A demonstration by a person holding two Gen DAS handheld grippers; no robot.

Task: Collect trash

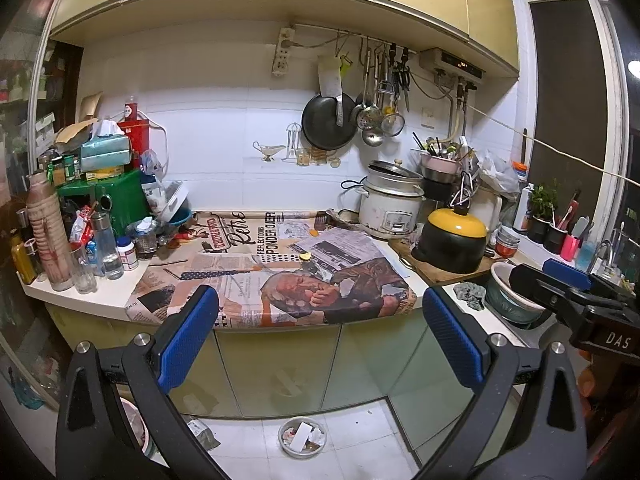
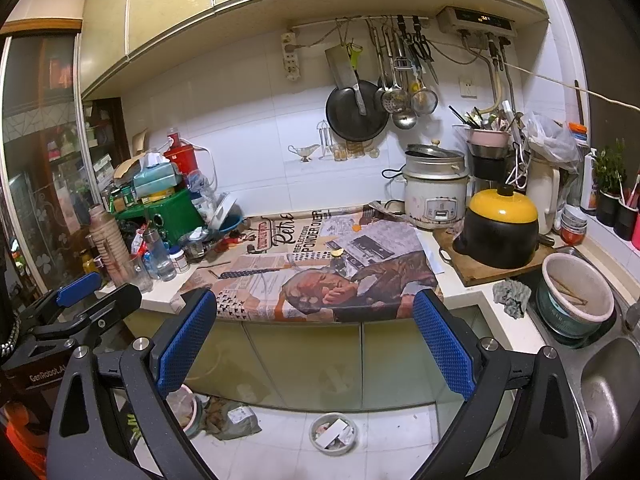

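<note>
Both held back from the newspaper-covered white counter (image 1: pixel 100 300), left gripper (image 1: pixel 320 336) and right gripper (image 2: pixel 316 340) — jaws wide, empty — presumably surveying: small yellowish scrap (image 1: pixel 306 256) mid-paper, round scrap-filled bowl (image 1: pixel 302 437) on the floor below.

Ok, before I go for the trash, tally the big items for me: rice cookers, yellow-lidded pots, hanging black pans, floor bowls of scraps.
Rice cooker: 1
Yellow-lidded black pot: 1
Hanging black pan: 1
Floor bowl of scraps: 1
Total: 4

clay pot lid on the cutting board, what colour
Yellow, with a black knob; the pot lid shows best in the right wrist view.
</note>
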